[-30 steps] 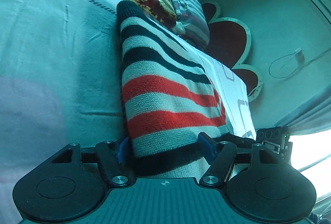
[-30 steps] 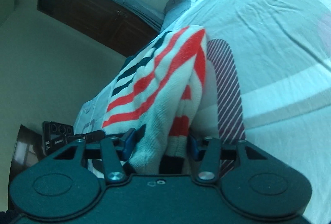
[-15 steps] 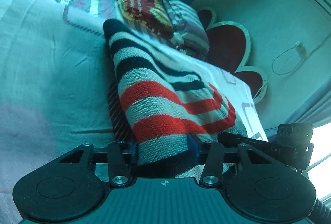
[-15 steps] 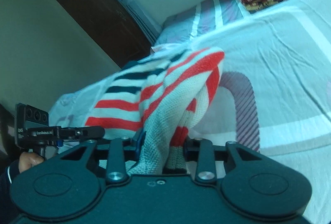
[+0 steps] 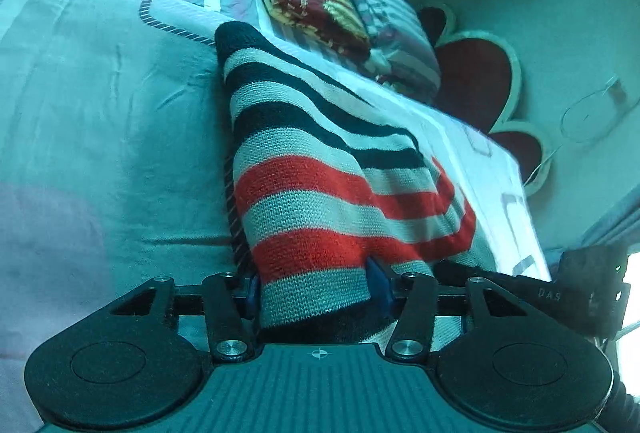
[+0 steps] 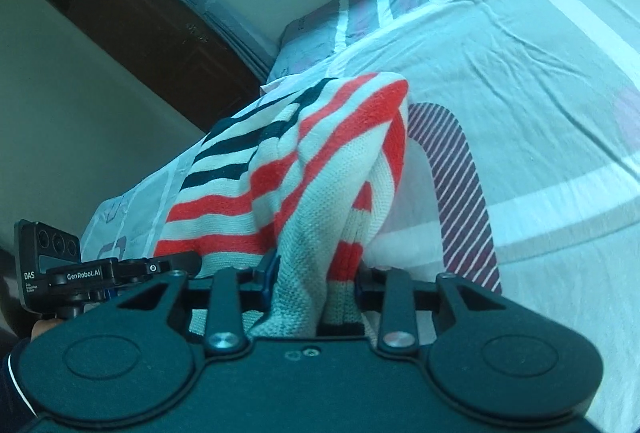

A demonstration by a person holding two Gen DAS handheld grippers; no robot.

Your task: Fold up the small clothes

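My left gripper [image 5: 316, 287] is clamped on the near edge of the striped knit garment [image 5: 304, 201], its blue pads pressing the grey and red bands from both sides. My right gripper [image 6: 316, 281] is likewise closed on a bunched fold of the same garment [image 6: 320, 169], the knit gathered thickly between its fingers. From both grips the cloth runs forward and drapes onto the bed sheet [image 5: 100, 113], its dark-banded far end lying on the pale fabric. On the left wrist view I see the other gripper's black body low at right. Beyond the garment, a folded red blanket [image 5: 312, 9] and a striped pillow [image 5: 396, 33] sit near the heart-shaped headboard [image 5: 476, 81].
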